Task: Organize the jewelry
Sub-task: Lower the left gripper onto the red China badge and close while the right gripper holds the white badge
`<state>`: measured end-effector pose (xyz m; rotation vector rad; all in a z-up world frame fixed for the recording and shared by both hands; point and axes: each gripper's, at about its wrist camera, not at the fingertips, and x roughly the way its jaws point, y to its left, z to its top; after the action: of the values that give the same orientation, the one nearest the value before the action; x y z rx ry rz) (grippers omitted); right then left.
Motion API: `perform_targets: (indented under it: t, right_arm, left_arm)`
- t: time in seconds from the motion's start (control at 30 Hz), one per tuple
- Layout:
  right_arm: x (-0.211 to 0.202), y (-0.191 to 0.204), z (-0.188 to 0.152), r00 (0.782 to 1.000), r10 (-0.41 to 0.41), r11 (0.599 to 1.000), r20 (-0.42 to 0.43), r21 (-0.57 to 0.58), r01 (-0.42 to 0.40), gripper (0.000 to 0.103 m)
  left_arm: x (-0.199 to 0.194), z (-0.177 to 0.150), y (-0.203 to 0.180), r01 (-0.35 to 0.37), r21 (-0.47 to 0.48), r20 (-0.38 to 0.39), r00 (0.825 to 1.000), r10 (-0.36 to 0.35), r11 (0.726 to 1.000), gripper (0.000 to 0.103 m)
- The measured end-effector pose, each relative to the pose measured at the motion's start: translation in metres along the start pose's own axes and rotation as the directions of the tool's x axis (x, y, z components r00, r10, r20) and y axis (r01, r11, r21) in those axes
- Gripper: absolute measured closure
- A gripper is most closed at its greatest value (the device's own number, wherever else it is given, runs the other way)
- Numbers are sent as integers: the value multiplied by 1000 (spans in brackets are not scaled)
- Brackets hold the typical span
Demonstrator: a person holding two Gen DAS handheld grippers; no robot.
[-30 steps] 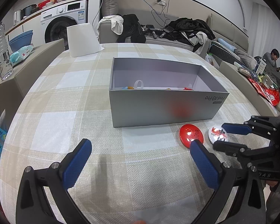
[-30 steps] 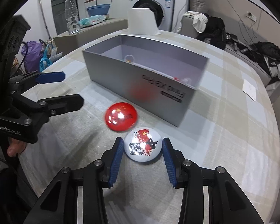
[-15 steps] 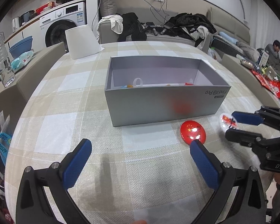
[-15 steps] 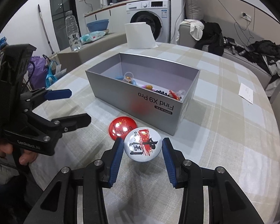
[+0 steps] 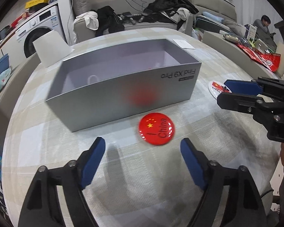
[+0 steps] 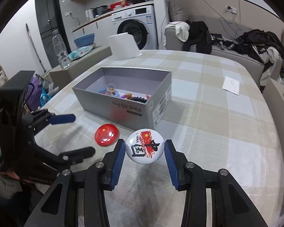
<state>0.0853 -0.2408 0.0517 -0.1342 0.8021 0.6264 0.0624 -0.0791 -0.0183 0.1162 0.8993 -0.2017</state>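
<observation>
My right gripper (image 6: 144,151) is shut on a white round badge (image 6: 144,145) with a red flag and black characters, held above the table near the box's right end; the badge also shows in the left wrist view (image 5: 215,89). A red round "China" badge (image 5: 156,128) lies flat on the table just in front of the silver box (image 5: 123,92). My left gripper (image 5: 143,152) is open, its fingers either side of and just short of the red badge; it also shows in the right wrist view (image 6: 73,134). The box (image 6: 134,111) holds several small colourful trinkets (image 6: 111,91).
The checked tablecloth (image 6: 217,132) covers the table. A white paper roll (image 6: 124,45) stands at the far edge and a white slip of paper (image 6: 231,85) lies far right. A sofa with clothes and a washing machine stand beyond the table.
My right gripper has lifted the white badge off the table and carried it right. My left gripper has moved forward and right toward the red badge, its jaws narrower.
</observation>
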Motion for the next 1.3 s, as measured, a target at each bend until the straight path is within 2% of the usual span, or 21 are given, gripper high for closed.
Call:
perform_targets:
  t: [0.07, 0.17, 0.23, 0.3, 0.67, 0.7, 0.77, 0.8, 1.03, 1.13, 1.17, 1.2, 1.3]
  right_arm:
    - [-1, -2, 1, 1000, 1, 1000, 4, 5, -1, 62]
    - [-2, -1, 2, 1000, 4, 1000, 8, 5, -4, 62]
    - [-3, 0, 2, 1000, 8, 1000, 10, 2, -8, 62]
    - [-3, 0, 2, 1000, 10, 1000, 10, 0, -10, 62]
    - [-1, 3, 0, 1000, 18, 1000, 7, -8, -18, 62]
    - [-1, 3, 0, 1000, 19, 1000, 8, -8, -19, 62]
    - [-2, 3, 1, 1000, 23, 1000, 13, -10, -23, 62]
    - [-4, 4, 1, 999, 27, 1000, 20, -10, -27, 62]
    - [-4, 7, 1, 999, 27, 1000, 20, -16, -26, 62]
    - [-5, 7, 1, 999, 26, 1000, 24, -17, -25, 62]
    - [-5, 7, 2, 999, 25, 1000, 24, -15, -24, 62]
    - [-5, 6, 1, 999, 23, 1000, 24, -13, -23, 62]
    - [-5, 4, 1, 999, 22, 1000, 23, -8, -22, 62]
  left_arm:
    - [3, 4, -2, 14, 5, -11, 1000, -14, 1000, 35]
    - [5, 7, -2, 40, -9, -15, 999, -40, 999, 39]
    - [5, 8, -2, 42, -6, -7, 999, -42, 999, 46]
    - [3, 8, -3, 51, 2, 2, 999, -51, 999, 66]
    - [-4, 2, 0, 54, -2, 24, 998, -54, 999, 67]
    - [-5, 2, 0, 49, -3, 29, 998, -49, 999, 79]
    - [-12, 3, 2, 41, -14, 55, 998, -40, 999, 91]
    - [-14, 3, 4, 42, -21, 59, 997, -41, 999, 92]
    - [-12, 3, 7, 44, -36, 46, 998, -42, 998, 90]
    - [-11, 3, 4, 45, -26, 44, 998, -44, 999, 69]
    - [-11, 3, 4, 44, -22, 48, 998, -43, 999, 55]
    - [-10, 4, 2, 39, -18, 50, 998, -38, 999, 45]
    - [-6, 5, 0, 34, -10, 42, 999, -33, 999, 43]
